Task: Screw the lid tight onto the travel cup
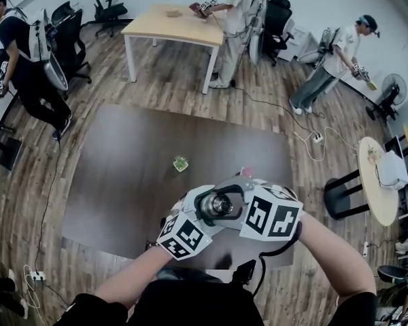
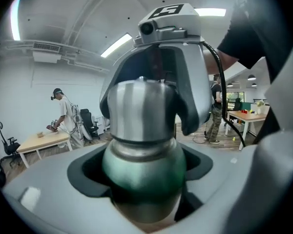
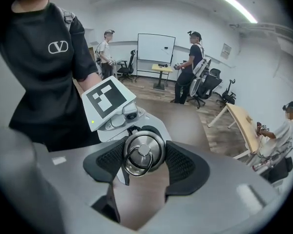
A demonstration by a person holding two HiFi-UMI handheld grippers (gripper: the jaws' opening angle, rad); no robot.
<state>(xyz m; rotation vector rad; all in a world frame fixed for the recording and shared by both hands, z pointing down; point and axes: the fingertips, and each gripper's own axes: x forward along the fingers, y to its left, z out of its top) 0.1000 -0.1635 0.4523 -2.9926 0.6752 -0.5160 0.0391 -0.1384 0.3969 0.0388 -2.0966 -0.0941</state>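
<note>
The travel cup has a green body [image 2: 144,167] and a steel lid [image 2: 141,108]. It is held up in front of my chest over the near edge of the table, and in the head view its lid [image 1: 217,204] faces up. My left gripper [image 2: 141,182] is shut on the green body, with the left gripper [image 1: 202,216] coming in from the lower left. My right gripper [image 3: 143,164] is shut on the lid [image 3: 143,152], one ribbed pad on each side. A loose ring lies on the lid's top. The right gripper [image 1: 230,197] reaches in from the right. The left gripper's marker cube [image 3: 106,99] shows behind the lid.
The dark brown table [image 1: 122,182] carries a small green object [image 1: 181,163] and a pink item [image 1: 246,172]. Several people stand around a light wooden table [image 1: 173,26] and near a round side table [image 1: 377,182]. Office chairs and floor cables surround them.
</note>
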